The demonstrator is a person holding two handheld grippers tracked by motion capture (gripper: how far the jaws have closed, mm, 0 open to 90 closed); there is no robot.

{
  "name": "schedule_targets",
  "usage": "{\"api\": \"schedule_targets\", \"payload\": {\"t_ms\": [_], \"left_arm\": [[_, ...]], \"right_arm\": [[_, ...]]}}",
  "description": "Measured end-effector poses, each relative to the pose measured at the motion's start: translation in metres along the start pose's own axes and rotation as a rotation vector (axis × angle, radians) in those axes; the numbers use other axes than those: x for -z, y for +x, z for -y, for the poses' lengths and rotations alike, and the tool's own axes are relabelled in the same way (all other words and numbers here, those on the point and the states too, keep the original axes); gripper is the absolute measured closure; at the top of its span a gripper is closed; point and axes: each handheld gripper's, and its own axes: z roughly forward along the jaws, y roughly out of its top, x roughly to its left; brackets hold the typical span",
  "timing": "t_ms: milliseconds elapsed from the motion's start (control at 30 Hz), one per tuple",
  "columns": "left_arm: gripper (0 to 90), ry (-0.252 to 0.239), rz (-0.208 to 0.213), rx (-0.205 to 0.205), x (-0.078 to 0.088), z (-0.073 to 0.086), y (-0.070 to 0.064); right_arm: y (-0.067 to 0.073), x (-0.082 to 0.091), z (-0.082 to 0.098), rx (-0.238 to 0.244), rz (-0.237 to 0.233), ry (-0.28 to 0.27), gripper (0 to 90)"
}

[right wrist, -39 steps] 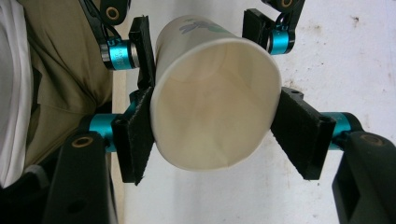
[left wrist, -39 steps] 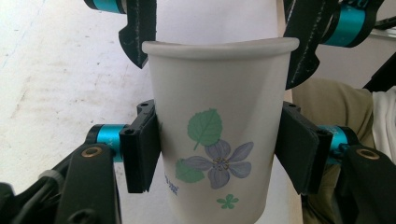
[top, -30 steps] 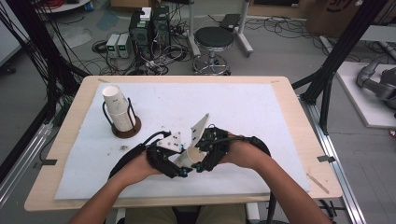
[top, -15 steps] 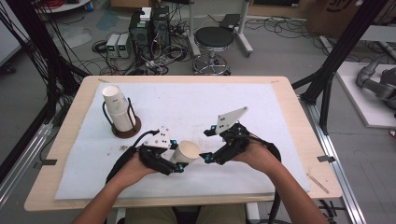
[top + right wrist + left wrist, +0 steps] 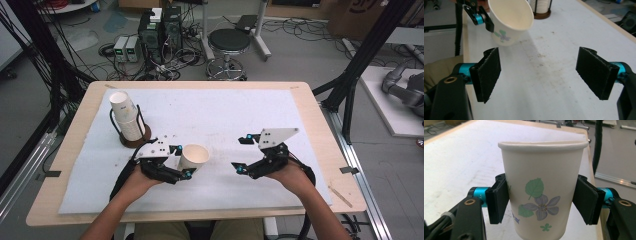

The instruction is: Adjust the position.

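Left gripper (image 5: 186, 161) clamps the floral paper cup (image 5: 193, 157) (upright, above the white mat (image 5: 225, 115)); keep squeeze light, lest its wall buckle. Right gripper (image 5: 245, 152) jaws wide, empty.

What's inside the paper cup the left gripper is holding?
Nothing visible. In the right gripper view the paper cup tips its mouth toward the camera and shows a bare inner wall. Its near rim covers the bottom, so the base cannot be checked. The left gripper clamps its sides.
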Motion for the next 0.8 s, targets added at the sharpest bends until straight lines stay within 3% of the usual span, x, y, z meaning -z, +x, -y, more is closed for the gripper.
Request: {"api": "schedule_targets", "payload": {"t_ms": [200, 367, 667, 800], "left_arm": [[33.3, -0.087, -0.075, 0.022, 0.007, 0.006, 0.005], [32.3, -0.147, -0.104, 0.028, 0.011, 0.01, 0.009], [31.9, -0.21, -0.145, 0.025, 0.017, 0.013, 0.017], [31.5, -0.242, -0.175, 0.047, 0.02, 0.017, 0.02]], "right_arm": [[-0.004, 0.013, 0.036, -0.079, 0.078, -0.054, 20.4], [-0.006, 0.018, 0.057, -0.118, 0.145, -0.061, 20.4], [-0.01, 0.029, 0.073, -0.184, 0.212, -0.112, 20.4], [-0.01, 0.031, 0.074, -0.186, 0.222, -0.122, 20.4]]}}
